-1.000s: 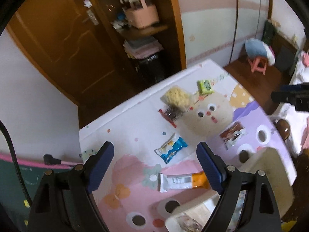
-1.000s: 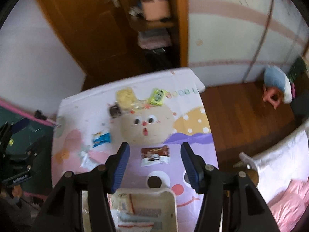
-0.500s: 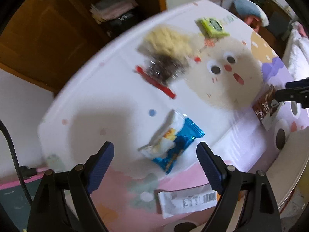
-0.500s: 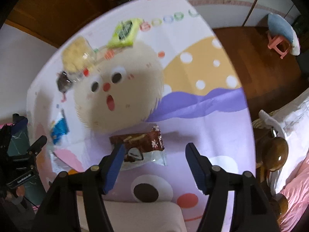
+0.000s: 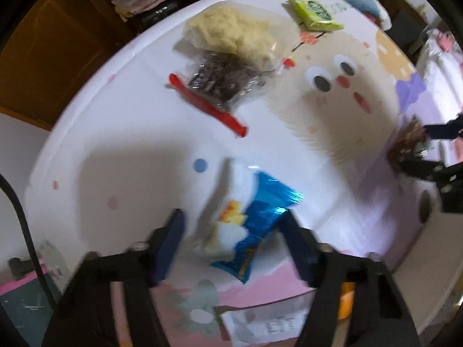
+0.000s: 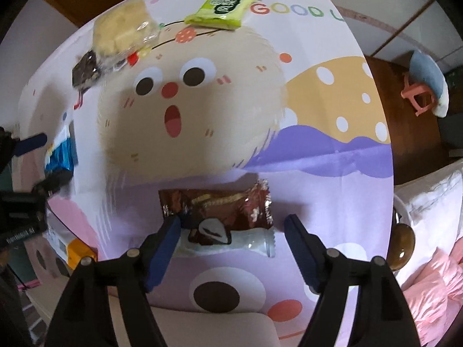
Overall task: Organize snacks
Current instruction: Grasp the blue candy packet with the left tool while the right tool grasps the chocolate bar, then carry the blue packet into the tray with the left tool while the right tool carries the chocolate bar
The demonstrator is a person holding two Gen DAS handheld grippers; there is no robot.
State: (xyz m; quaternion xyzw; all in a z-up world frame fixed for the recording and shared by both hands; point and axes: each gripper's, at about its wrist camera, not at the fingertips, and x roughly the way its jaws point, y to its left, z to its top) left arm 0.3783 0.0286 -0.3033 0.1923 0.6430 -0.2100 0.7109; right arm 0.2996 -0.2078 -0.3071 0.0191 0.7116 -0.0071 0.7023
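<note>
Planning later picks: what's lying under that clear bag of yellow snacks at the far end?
The yellow snack bag overlaps the far end of a clear bag of dark snacks with a red seal strip. Whatever else lies beneath it is hidden; around it only tablecloth shows.

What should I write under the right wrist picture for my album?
Open right gripper hovers around a brown chocolate snack packet on the cartoon tablecloth.

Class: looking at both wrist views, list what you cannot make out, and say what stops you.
- Blue-and-white foil snack packet, left wrist view: print smeared by motion blur.
- White paper-labelled pack: cut off by the lower edge, partly behind the left tongs.
- Brown chocolate-snack wrapper, right wrist view: lettering unreadable; one corner behind the right tongs.
</note>
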